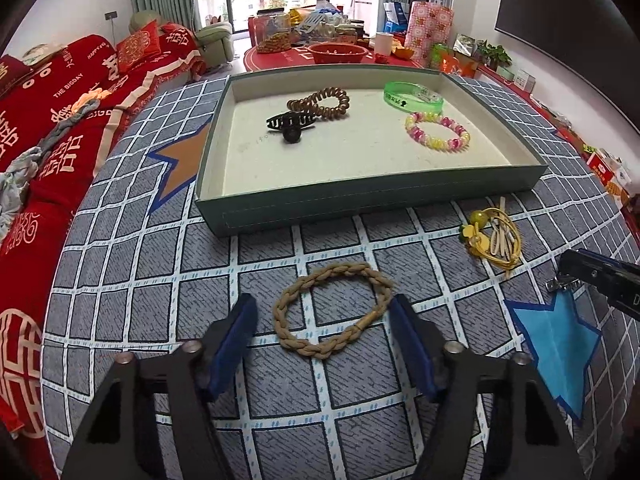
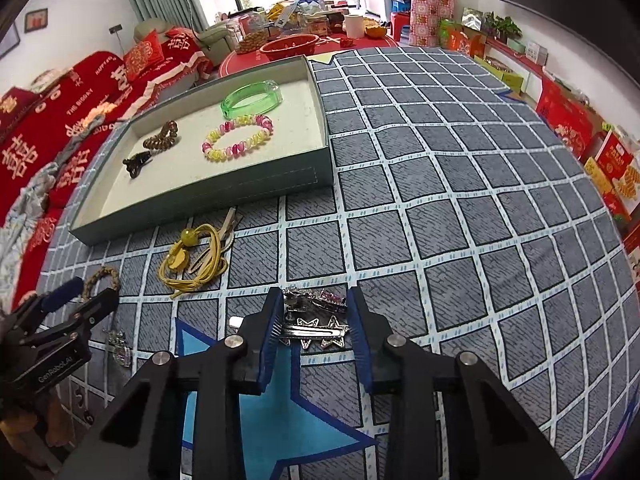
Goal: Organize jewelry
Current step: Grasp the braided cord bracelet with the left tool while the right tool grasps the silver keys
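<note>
A tan braided hair tie lay on the tabletop between the left tool's part-open pads, apparently untouched. The right tool bracketed a silver star clip and a jewelled clip, partly hidden; contact was unclear. Ahead stood the tray.
</note>
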